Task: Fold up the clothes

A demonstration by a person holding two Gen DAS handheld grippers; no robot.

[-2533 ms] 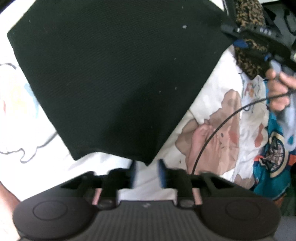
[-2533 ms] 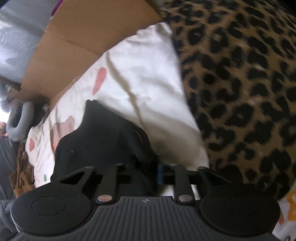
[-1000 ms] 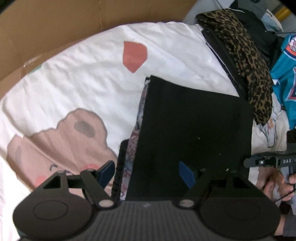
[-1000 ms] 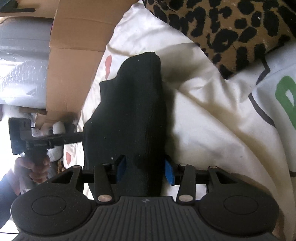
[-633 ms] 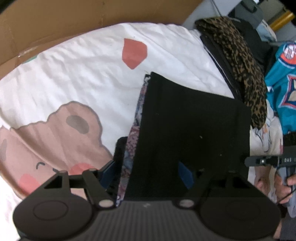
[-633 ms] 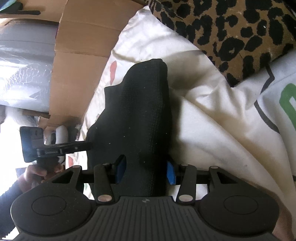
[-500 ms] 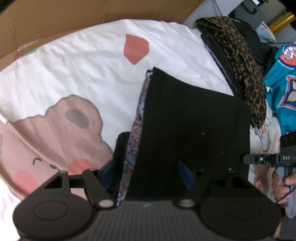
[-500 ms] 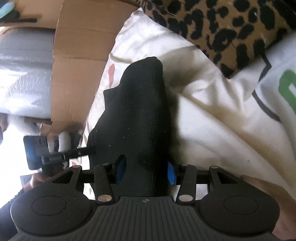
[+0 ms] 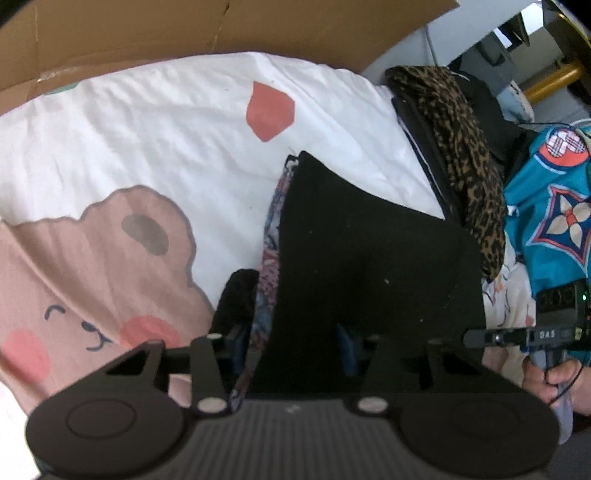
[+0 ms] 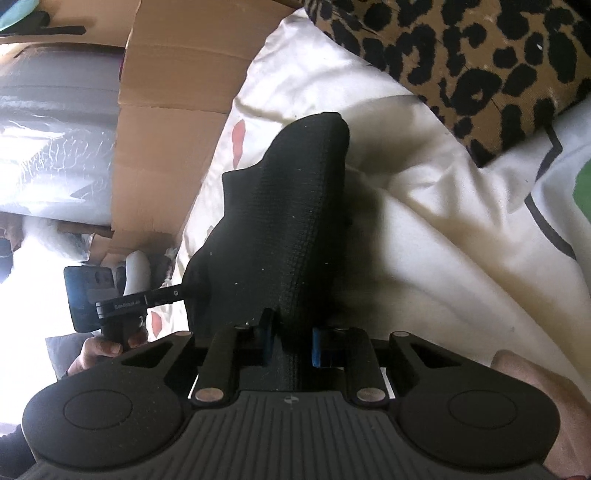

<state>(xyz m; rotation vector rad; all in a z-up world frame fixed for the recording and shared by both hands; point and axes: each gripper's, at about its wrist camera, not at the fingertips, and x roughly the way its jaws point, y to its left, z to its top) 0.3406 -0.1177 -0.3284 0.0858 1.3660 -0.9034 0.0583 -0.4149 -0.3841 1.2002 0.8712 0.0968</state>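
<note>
**Both grippers closing in on the folded black garment**

The folded black knit garment point(image 9: 373, 258) is lying on the white cartoon-bear bedsheet point(image 9: 155, 147), with a patterned blue-and-pink fabric layer point(image 9: 271, 236) peeking out along its left edge in the left wrist view. The left gripper point(image 9: 291, 343) is sitting at the garment's near edge and its jaws are closing, with the black cloth and the patterned layer running between them (the blue pads are mostly buried in dark fabric, so whether they are pressing yet I cannot tell). Over on the other side, the right gripper point(image 10: 290, 341) is closing its jaws too, and its blue pads point(image 10: 266, 338) are pinching a raised ridge of the same black garment point(image 10: 280, 221), which is bunching up from the sheet. A leopard-print cloth point(image 10: 461, 51) is lying just beyond, a teal printed jersey point(image 9: 554, 206) is resting at the right, and a brown cardboard wall point(image 9: 184, 29) is standing behind the bed.
</note>
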